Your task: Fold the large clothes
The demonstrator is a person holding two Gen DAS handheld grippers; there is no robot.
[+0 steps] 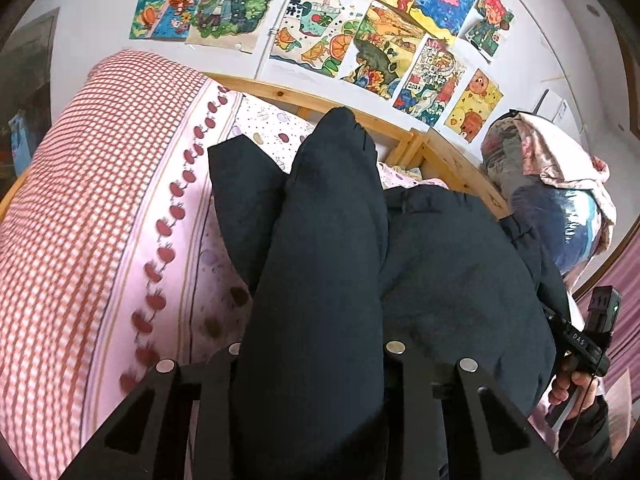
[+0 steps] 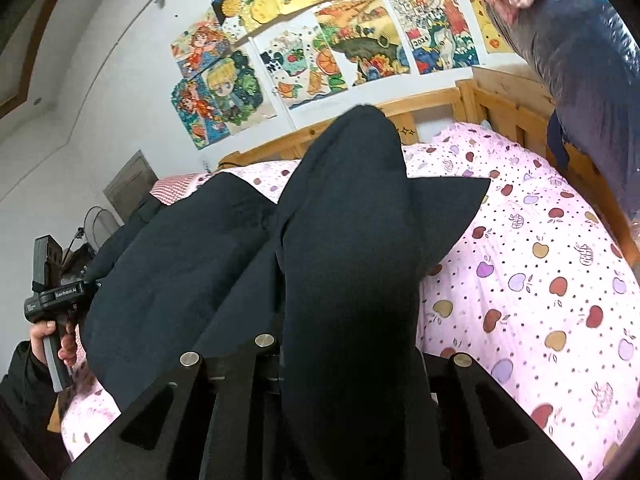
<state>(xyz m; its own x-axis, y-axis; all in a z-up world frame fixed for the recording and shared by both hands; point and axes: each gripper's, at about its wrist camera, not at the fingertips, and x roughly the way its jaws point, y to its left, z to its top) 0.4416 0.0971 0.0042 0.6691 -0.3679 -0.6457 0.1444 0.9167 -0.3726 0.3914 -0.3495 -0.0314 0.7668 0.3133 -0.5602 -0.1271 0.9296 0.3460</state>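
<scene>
Drawings (image 1: 360, 44) cover the wall behind the bed (image 2: 540, 280), where my dark jacket (image 1: 440, 264) lies partly raised off the pink apple-print sheet. My left hand-held gripper (image 1: 312, 364) is clamped on one fold of it, my right hand-held gripper (image 2: 352, 356) on another. I judge this a mid-fold lift; next I must carry both held parts over together and lay them flat. A checked quilt (image 1: 80, 200) crowds the left side, a bagged bundle (image 2: 580, 60) the right.

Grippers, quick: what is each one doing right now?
Left gripper: shut on the dark jacket, a fold held between its fingers.
Right gripper: shut on the same jacket.
</scene>
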